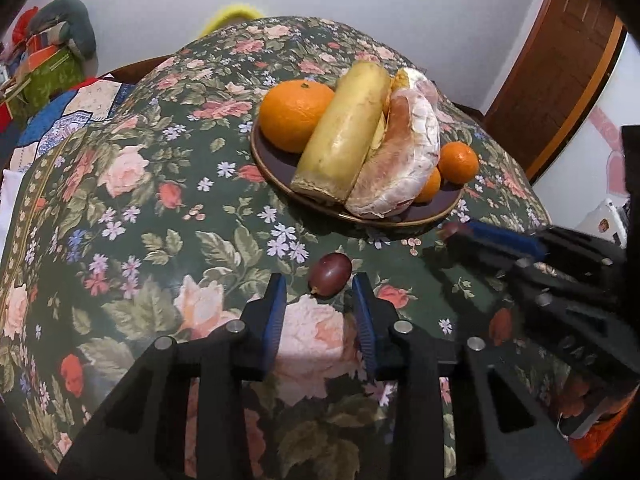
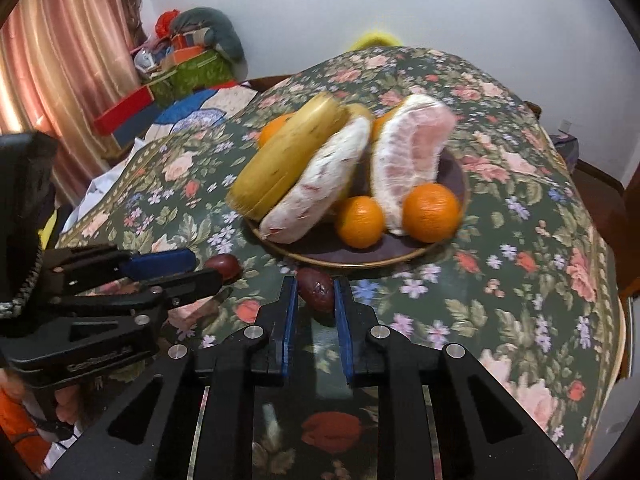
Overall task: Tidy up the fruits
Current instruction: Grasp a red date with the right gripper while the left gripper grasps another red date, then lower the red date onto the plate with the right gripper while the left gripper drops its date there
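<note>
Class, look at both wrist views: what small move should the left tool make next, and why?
Probably close on the grape. The left tool is open with its fingers either side of it, though not yet touching, and the plate lies just ahead.

Dark-green floral tablecloth (image 1: pixel 160 208) (pink roses), orange mandarins (image 2: pixel 430 212)

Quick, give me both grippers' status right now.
Left gripper: open, a red grape lying between its fingertips, not clamped.
Right gripper: shut on a dark red fruit, just short of the plate.
</note>
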{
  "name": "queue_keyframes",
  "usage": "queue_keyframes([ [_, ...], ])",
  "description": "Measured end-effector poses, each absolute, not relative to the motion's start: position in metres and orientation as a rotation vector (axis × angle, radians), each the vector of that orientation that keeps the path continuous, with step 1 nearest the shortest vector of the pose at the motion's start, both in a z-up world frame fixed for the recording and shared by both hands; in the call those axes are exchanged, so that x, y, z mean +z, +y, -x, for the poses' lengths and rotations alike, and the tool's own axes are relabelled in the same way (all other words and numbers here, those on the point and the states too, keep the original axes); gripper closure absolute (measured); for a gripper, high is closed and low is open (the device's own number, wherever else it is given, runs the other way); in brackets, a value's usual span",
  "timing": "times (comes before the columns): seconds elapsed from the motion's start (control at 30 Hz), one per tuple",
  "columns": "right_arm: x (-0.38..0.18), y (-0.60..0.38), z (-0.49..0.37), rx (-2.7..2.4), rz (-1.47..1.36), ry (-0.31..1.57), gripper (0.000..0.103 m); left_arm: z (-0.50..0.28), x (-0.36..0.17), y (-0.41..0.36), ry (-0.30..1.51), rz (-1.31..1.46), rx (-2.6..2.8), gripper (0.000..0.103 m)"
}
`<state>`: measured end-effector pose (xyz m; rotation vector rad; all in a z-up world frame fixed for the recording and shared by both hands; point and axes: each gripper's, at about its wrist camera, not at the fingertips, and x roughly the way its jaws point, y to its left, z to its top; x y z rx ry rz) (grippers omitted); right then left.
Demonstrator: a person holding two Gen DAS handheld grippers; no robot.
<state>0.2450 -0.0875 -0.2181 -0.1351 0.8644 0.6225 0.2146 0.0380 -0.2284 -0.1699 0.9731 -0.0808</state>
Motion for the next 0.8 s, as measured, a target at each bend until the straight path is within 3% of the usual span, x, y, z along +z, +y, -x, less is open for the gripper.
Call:
queue_keyframes([
  [0.1,-0.215,-0.097,-0.245,0.607,0.118,0.854,0.086,-0.218,-0.230,0.036,0.973,0.169,-0.073,0.070],
  [0.2,-0.212,-0.105,-0.247,0.592,0.101,0.844,0.086,-0.219,-0.231,0.037,0.971,0.184,-0.082,0.083],
  [0.8,-0.187,-0.122,-0.263,0.552,0.062,0.770,0.086,-0.229,-0.192,0.064,0.868,0.206,-0.007,0.083],
])
